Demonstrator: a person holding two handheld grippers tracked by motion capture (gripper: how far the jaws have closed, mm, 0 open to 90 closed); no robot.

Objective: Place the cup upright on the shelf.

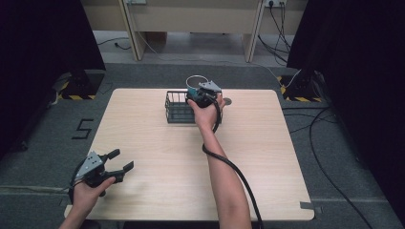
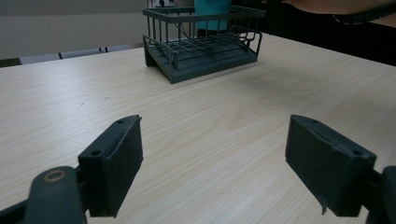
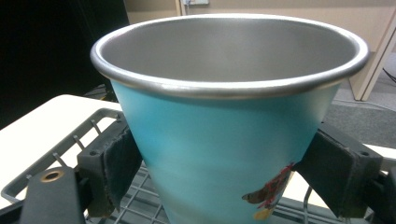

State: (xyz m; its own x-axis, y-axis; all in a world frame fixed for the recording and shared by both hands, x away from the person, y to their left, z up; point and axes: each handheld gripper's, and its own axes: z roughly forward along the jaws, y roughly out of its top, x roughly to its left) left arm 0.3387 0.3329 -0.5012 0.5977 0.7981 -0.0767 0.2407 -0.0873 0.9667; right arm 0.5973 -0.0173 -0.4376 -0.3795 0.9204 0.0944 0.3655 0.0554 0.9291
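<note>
Right gripper [image 3: 229, 175] clamps the teal metal cup [image 3: 224, 140] upright over the dark wire basket [image 1: 177, 110], far centre | left gripper [image 2: 212, 163] open, idle near-left | risk: tapered wall slipping, cup tipping.

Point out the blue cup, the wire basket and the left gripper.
blue cup [image 3: 224, 154]: right gripper view, its blue side wall.
wire basket [image 2: 205, 60]: left gripper view, its floor.
left gripper [image 1: 120, 161]: high view, midway between its fingers.
</note>
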